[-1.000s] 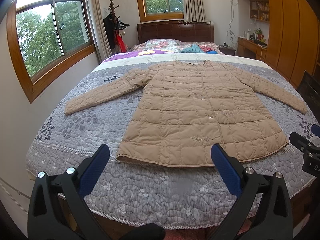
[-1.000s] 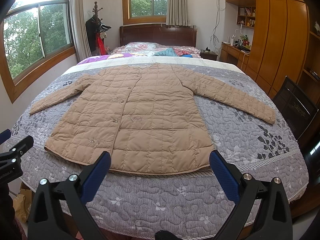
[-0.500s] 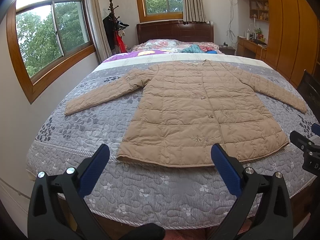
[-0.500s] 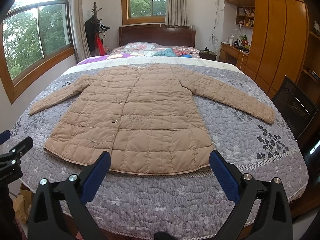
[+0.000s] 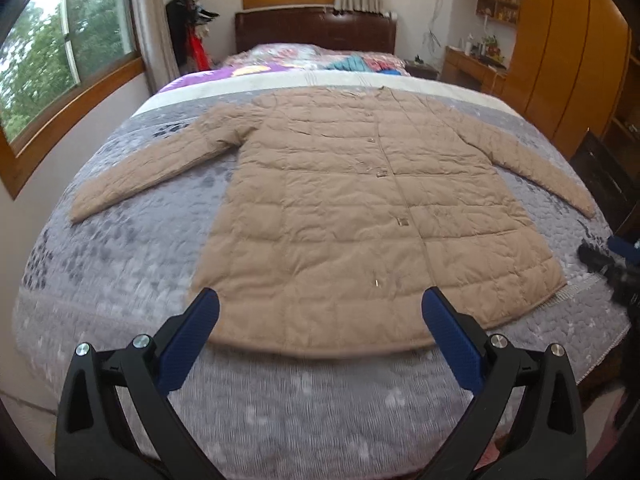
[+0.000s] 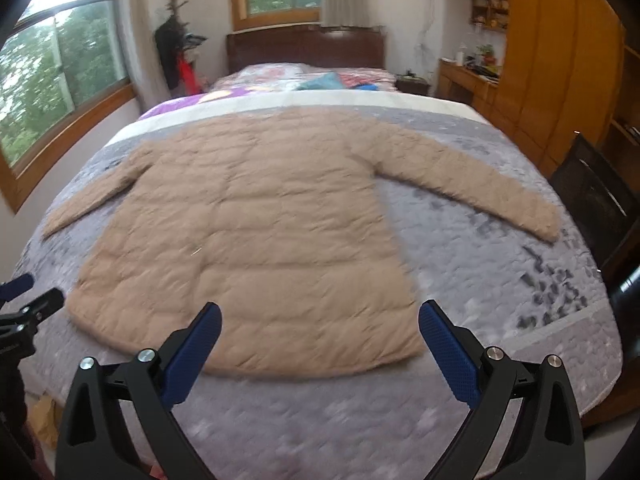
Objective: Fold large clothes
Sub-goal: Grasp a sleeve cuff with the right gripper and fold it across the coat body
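A tan quilted coat [image 5: 360, 208] lies flat and buttoned on the grey bedspread [image 5: 120, 264], both sleeves spread out to the sides, hem toward me. In the right wrist view the same coat [image 6: 264, 216] fills the middle of the bed. My left gripper [image 5: 320, 308] hangs open just above the coat's hem, left of centre, nothing between its blue pads. My right gripper [image 6: 320, 316] is open over the hem's right part, also holding nothing. Each gripper shows at the edge of the other's view: the right gripper [image 5: 616, 260], the left gripper [image 6: 24, 312].
The bed has a dark wooden headboard [image 5: 316, 32] with pillows and bright cloths at its far end. Windows line the left wall [image 5: 68, 56]. A coat stand [image 5: 192, 32] is in the far corner. Wooden cupboards [image 5: 560, 60] and a dark chair [image 6: 596, 200] stand on the right.
Both grippers have moved forward and lower toward the bed; the coat's hem now sits between their fingers in view. The coat itself has not moved.
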